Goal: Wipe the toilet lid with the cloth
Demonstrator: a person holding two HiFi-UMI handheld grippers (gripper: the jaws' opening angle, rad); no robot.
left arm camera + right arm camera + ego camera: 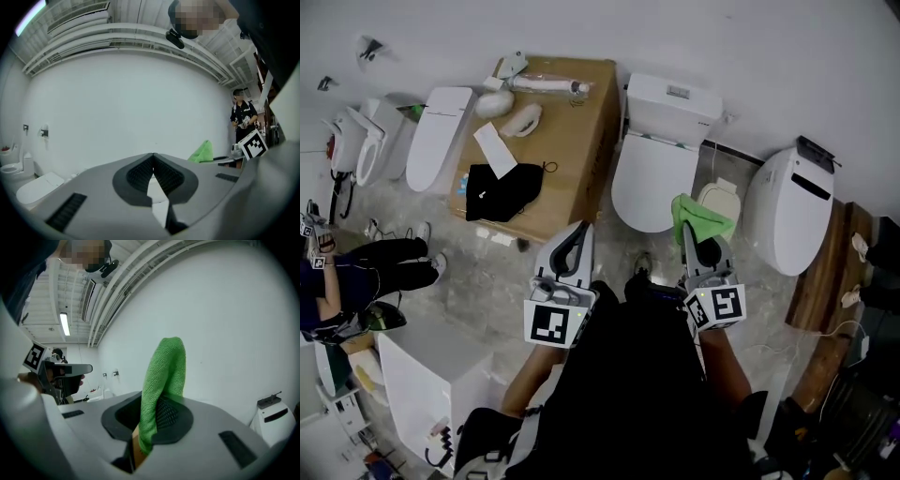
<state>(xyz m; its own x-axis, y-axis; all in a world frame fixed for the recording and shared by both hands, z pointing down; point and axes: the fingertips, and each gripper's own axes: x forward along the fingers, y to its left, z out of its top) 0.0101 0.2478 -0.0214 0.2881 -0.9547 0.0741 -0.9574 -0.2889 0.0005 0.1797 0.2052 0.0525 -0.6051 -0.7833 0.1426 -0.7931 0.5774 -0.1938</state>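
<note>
White wall, pale marbled floor, toilets in a row.

- Toilet lid (652, 183): closed, directly ahead of me.
- Cloth (701, 216): green, pinched in my right gripper (689, 234) at the lid's right edge. I cannot tell whether it touches.
- Left gripper (583, 231): jaws together, nothing between them, left of the lid's front.
- Method, as I judge it: lay the cloth flat and sweep from hinge to front.
- Room: cardboard box (572, 122) close on the lid's left, small bin (719, 199) on its right, open floor at its front.
</note>
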